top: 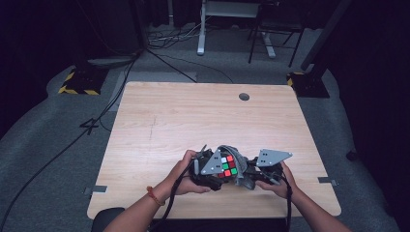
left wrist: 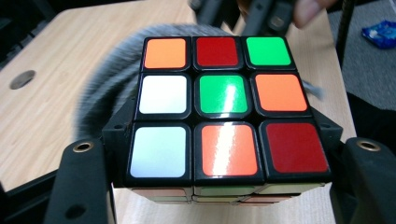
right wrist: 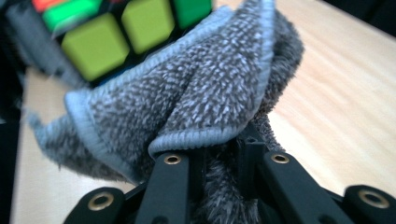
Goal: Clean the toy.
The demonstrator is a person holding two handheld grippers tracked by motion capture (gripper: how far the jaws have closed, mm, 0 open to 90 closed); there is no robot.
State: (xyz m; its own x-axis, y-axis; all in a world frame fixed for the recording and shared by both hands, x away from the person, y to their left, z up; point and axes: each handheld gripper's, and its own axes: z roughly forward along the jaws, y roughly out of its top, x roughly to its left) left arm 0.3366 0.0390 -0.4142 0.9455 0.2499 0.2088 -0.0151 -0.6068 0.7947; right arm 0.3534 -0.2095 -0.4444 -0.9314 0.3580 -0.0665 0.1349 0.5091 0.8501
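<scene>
Where the high view looks down on the wooden table [top: 193,116], we see our left gripper [top: 209,170] clamped on the cube [top: 227,166], with the grey cloth [top: 245,180] between it and our right gripper [top: 261,175].

In the left gripper view, the cube [left wrist: 226,109] sits between the 2 black jaws, which press its sides; its facing side shows 9 tiles in orange, red, green and white.

In the right gripper view, the jaws pinch a bunched fold of cloth [right wrist: 196,107], and the cube [right wrist: 116,32] lies just beyond it, touching.
</scene>
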